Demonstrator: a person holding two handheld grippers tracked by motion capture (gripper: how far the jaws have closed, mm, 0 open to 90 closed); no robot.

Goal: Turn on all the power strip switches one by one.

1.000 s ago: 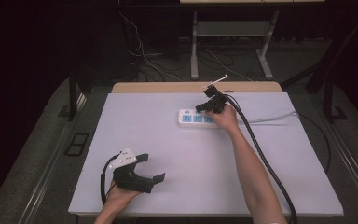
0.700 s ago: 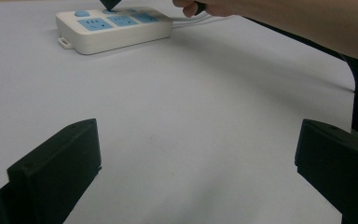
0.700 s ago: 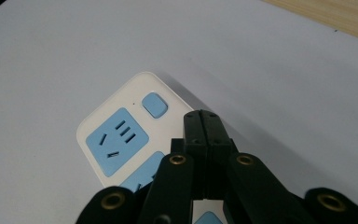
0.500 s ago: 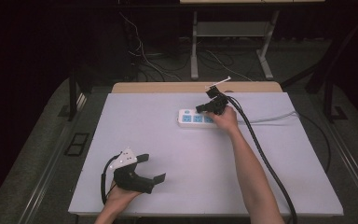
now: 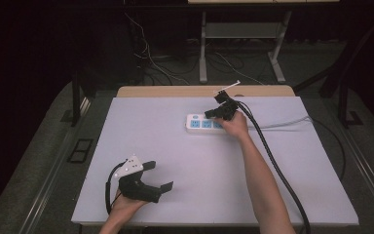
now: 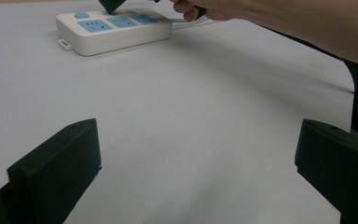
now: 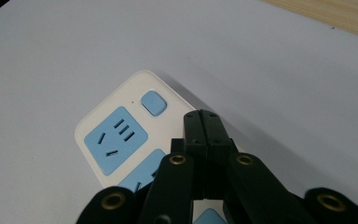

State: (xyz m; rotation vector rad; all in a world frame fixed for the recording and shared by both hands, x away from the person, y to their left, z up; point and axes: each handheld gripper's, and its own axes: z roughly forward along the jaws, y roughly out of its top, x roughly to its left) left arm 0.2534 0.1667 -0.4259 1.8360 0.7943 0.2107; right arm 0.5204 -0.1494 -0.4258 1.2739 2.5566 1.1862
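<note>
High view: the white power strip (image 5: 205, 124) lies at the table's (image 5: 175, 146) far middle; the right gripper (image 5: 219, 111) hangs above it, the left gripper (image 5: 161, 190) rests near the front edge.

Left gripper view: jaws stand wide apart, empty.

Right gripper view: jaws pressed together, tip near the blue switch (image 7: 153, 102). The strip looks rigid, light and smooth-sided, so it is likely best gripped across its narrow width.

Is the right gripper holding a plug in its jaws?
No, the right gripper has its black jaws shut together with nothing between them, above the white power strip with blue sockets.
</note>
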